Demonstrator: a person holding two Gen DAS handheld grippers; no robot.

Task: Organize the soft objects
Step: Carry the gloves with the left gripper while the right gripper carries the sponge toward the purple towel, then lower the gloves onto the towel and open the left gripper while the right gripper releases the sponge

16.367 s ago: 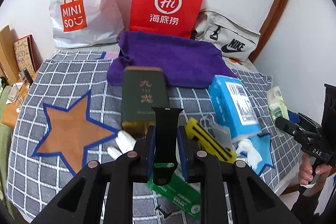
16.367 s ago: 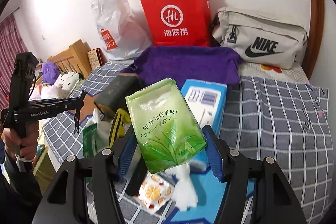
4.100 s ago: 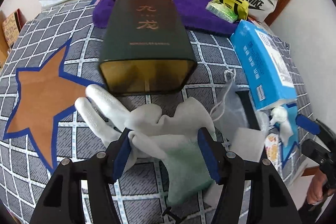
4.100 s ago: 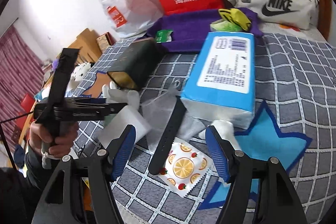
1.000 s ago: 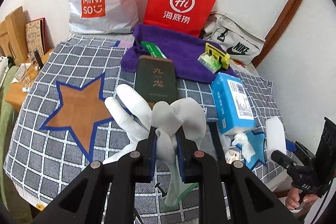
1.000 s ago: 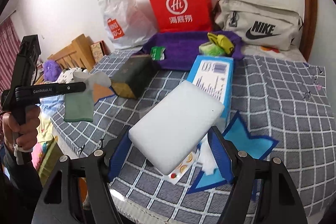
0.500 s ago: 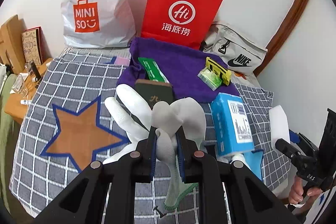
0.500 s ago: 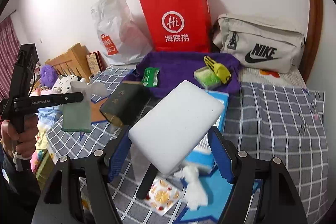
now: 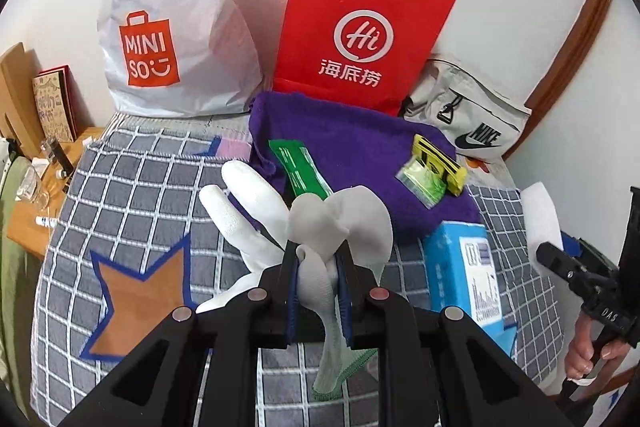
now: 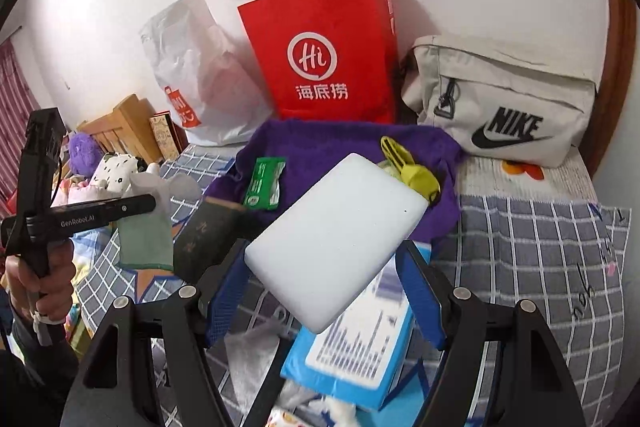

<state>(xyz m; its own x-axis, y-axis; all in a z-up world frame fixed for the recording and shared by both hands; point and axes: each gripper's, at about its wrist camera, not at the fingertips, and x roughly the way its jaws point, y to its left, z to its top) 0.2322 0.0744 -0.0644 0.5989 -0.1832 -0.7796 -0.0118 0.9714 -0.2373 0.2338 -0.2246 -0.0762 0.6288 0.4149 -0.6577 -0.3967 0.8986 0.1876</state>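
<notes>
- Left gripper [image 9: 318,261]: fingers pinch a bunched white glove [image 9: 316,223], held in the air above the checked bed cover [image 9: 132,187].
- Right gripper [image 10: 326,291]: fingers clamp a white sponge block [image 10: 336,241], also airborne.
- Step: transport, likely toward the purple towel [image 9: 360,143], where the green packet [image 9: 298,167] and yellow item [image 9: 440,163] already lie.
- Next: lower over bare towel, then release.

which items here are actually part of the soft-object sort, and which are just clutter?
In play:
white glove, pinched in left tongs
white sponge, in right tongs
purple towel
green packet, yellow clip, both on towel

Lying about:
red bag
Miniso bag
Nike pouch
blue tissue box
</notes>
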